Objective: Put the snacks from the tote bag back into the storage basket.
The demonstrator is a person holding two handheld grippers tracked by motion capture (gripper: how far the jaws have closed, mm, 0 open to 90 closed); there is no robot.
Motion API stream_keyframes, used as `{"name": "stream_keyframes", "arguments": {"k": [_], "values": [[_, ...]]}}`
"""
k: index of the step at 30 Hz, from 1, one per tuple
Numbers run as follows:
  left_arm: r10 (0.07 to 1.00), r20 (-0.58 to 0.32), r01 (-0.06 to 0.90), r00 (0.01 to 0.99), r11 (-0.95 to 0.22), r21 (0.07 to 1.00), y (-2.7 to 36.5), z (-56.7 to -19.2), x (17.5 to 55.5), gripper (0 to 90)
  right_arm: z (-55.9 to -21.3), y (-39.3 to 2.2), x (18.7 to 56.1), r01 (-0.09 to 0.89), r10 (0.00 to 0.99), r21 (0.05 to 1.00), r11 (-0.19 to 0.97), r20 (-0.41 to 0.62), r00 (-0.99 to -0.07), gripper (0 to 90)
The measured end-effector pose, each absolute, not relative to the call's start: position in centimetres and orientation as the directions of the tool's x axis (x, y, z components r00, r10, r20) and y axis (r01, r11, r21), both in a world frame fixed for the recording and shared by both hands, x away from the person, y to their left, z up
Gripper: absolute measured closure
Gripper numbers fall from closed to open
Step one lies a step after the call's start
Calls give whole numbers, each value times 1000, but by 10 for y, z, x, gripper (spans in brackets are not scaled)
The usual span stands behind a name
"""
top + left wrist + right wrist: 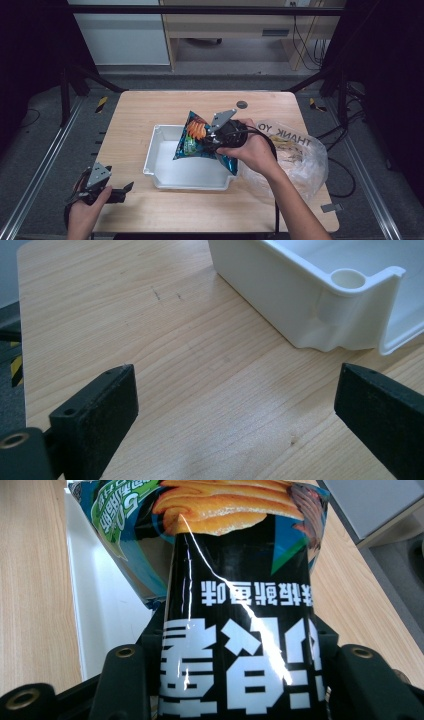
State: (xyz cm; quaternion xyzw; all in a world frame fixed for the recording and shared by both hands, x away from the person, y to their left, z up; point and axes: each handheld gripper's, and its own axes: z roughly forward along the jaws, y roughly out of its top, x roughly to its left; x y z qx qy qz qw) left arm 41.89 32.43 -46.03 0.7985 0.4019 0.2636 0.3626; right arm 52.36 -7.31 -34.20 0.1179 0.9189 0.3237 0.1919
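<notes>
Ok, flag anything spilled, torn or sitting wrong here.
Nothing stands out. The chip bag is intact in the right gripper over the white bin; the plastic bag lies crumpled beside it, nothing spilled.

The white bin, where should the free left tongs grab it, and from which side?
Grip the white bin by its near-left corner rim, coming from the left tongs' side. The thin lip there juts outward and the open jaws already face it.

I see a crinkly foil snack bag (197, 140) in blue, green and black, printed with orange chips and white characters. The shallow plastic bin (165, 172) is plain white. The table (135, 115) shows pale wood grain. The clear plastic bag (305, 160) carries black lettering.
</notes>
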Motion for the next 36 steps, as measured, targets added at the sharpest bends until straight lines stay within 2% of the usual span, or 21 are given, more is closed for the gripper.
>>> {"name": "stream_keyframes", "arguments": {"k": [36], "values": [[832,134,452,539,-420,787,325,-460,419,34,-363,-31,529,37,255,602,798,-282,-925,465]]}}
